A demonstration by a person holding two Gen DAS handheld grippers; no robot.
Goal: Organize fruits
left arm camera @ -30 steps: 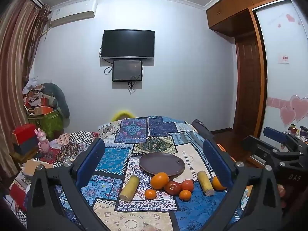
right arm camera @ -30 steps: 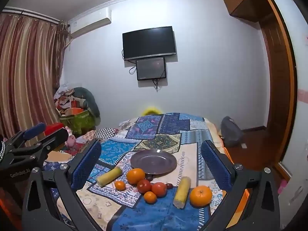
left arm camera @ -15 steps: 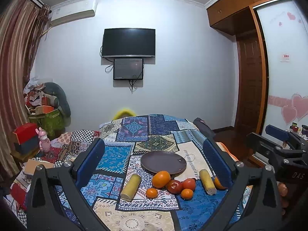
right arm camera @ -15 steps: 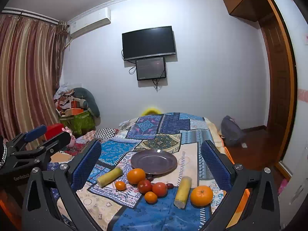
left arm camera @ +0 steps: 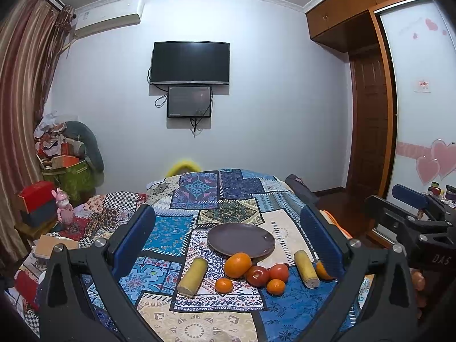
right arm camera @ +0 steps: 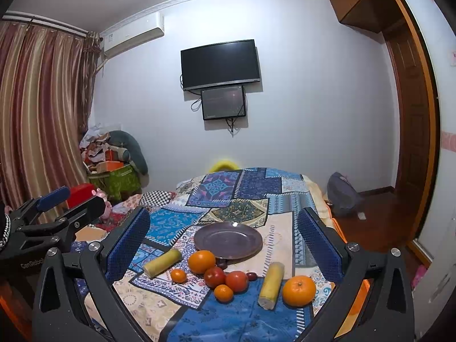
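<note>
We saw a bed with a patchwork quilt [left arm camera: 228, 199] serving as the work surface, fruit laid out near its foot so both grippers could reach it. The empty dark plate [right arm camera: 228, 239] sat just behind the fruit, likely the drop-off spot. In front of it lay two yellow cylinders [right arm camera: 162, 262] [right arm camera: 272, 285], a big orange [right arm camera: 201, 261] touching the plate's near edge, another big orange [right arm camera: 299, 290] at the far right, two red tomatoes [right arm camera: 215, 277] [right arm camera: 236, 281] and two small tangerines [right arm camera: 178, 275] [right arm camera: 223, 293].

The left gripper [left arm camera: 228, 245] and right gripper [right arm camera: 225, 245] both hovered above the quilt, jaws spread wide, holding nothing. All fruit lay framed between the jaws but well ahead and below, no contact. We judged sorting not yet started; approach pose only.
</note>
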